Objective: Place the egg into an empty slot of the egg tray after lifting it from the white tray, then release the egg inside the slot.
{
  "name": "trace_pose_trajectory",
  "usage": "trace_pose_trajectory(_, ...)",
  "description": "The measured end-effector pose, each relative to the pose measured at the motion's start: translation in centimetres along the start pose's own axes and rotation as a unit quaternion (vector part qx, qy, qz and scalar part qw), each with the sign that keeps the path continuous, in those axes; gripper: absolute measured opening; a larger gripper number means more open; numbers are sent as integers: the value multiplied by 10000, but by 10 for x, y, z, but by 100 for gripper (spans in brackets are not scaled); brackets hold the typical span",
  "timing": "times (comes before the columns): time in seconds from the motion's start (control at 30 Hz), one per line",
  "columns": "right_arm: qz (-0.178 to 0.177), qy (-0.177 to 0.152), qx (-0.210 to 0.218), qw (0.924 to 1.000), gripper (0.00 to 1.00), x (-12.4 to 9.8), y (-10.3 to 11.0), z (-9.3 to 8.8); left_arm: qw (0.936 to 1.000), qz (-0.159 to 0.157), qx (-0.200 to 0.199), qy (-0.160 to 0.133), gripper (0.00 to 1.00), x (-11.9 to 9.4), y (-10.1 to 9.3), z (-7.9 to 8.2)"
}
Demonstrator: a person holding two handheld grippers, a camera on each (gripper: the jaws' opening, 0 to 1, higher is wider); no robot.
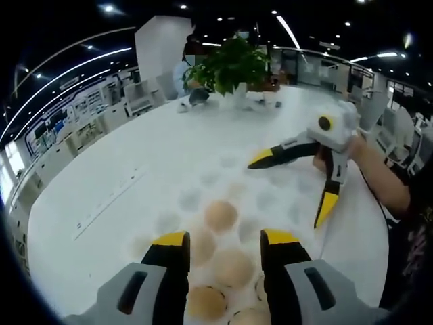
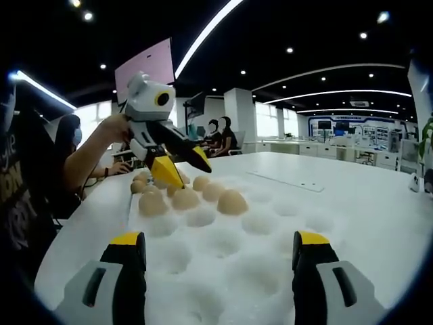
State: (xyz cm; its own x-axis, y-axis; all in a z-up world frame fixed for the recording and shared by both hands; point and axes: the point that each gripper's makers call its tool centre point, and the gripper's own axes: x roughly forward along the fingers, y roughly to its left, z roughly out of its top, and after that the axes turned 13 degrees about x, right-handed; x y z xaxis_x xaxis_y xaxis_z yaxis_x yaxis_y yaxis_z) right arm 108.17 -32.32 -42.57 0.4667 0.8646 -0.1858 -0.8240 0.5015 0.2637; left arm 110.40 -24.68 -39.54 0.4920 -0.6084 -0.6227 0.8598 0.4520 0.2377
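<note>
Several eggs are sitting in the egg tray (image 2: 257, 250); neither gripper is carrying one.

Both pairs of fingers are standing apart and empty: the left gripper (image 1: 223, 254) is hovering over the filled end, with one egg (image 1: 233, 266) lying between its fingers below the tips, untouched as far as I can judge. The right gripper (image 2: 220, 254) is hanging over empty slots, well apart from the eggs. Which egg comes next is unclear; lifting, placing and release seem still to be done on the white bench (image 1: 135, 156).
</note>
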Motion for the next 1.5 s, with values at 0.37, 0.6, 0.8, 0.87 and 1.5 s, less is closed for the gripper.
trace_pose_trajectory(0.37, 36, -40, 25, 10000, 93, 1, 0, 0, 9999, 9, 109, 38, 42, 14, -2, 4)
trace_pose_trajectory(0.6, 43, -44, 31, 10000, 93, 1, 0, 0, 9994, 33, 300, 189, 42, 24, -3, 2)
trace_pose_trajectory(0.8, 42, -43, 31, 10000, 93, 1, 1, 0, 9991, -6, 369, 213, 42, 30, -5, 3)
trace_pose_trajectory(0.87, 45, -49, 35, 10000, 93, 1, 1, 0, 9989, -35, 405, 224, 41, 33, -6, 3)
trace_pose_trajectory(1.5, 52, -59, 41, 10000, 93, 1, 2, 1, 9994, -209, 177, 232, 35, 57, -1, 0)
